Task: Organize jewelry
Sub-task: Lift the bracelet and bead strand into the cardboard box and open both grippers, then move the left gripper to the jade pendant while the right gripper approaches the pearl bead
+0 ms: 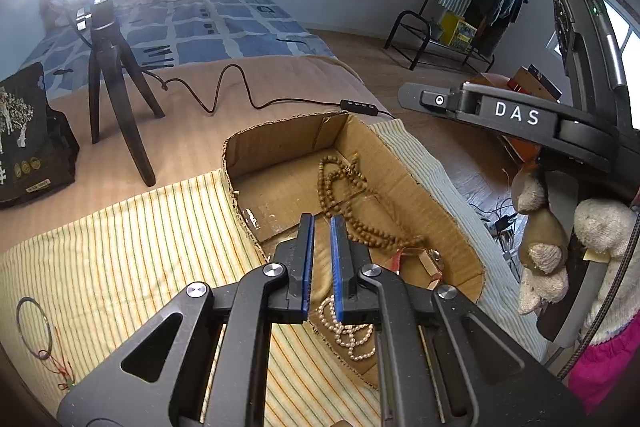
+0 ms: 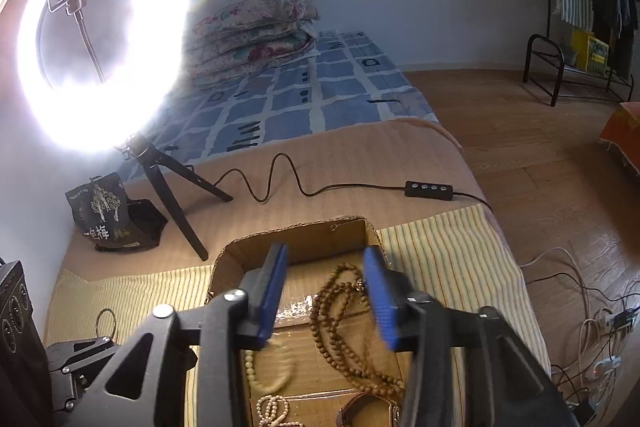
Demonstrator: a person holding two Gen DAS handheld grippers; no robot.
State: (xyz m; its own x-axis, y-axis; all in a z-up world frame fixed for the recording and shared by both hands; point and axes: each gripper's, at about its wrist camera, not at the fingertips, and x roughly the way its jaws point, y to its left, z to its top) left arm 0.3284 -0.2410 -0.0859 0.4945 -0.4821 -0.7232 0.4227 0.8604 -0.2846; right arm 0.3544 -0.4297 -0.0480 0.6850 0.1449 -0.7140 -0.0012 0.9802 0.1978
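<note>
Jewelry lies tangled in the cardboard box (image 2: 228,259); right tongs (image 2: 326,293) gape empty, left tongs (image 1: 321,259) nearly closed, empty. Grabbing the wooden bead necklace (image 2: 340,323) may drag the pearl strand (image 2: 272,411).

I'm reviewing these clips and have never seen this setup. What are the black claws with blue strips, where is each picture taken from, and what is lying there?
Each claw is a hand-held two-finger gripper; a person carries one in each hand, and each has a camera looking along its fingers. One picture comes from the left gripper, nearly shut and holding nothing. The other comes from the right gripper, open over a cardboard box on a striped cloth. Inside the box lie a brown bead necklace, a pearl strand, a pale bead bracelet and what looks like a watch. A thin metal ring lies on the cloth outside; a ring light stands behind.
</note>
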